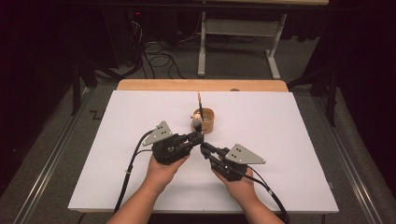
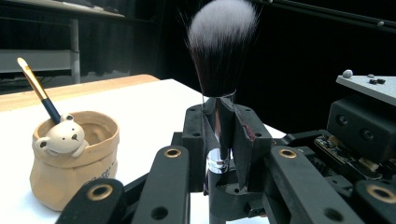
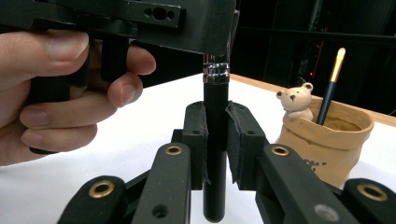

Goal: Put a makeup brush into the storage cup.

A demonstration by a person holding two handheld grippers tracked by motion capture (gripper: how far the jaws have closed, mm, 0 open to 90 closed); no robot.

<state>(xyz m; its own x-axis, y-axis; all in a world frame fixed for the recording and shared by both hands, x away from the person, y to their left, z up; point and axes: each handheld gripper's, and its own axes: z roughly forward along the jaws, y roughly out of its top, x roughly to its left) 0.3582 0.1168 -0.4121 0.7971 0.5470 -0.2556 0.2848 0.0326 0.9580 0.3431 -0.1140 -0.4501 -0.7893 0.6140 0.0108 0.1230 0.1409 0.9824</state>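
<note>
- The brush (image 2: 219, 60) stands upright between my two tools, over the middle of the surface (image 1: 116, 154), a little toward the near edge, just short of the pot (image 1: 206, 121).
- My left tool (image 1: 200, 136) is closed narrow on the chrome ferrule below the bristles; my right tool (image 1: 204, 146) is clamped on the black handle lower down.
- I judge this a hand-over or regrip, so one tool should keep firm pressure until the other lets go; loosening both would drop the brush.
- Keep the brush vertical and lift clear of the pot rim before lowering, handle first.
- Aim for the open side of the pot, away from the bear (image 2: 62, 136) and the thin brush (image 2: 38, 88) leaning inside.
</note>
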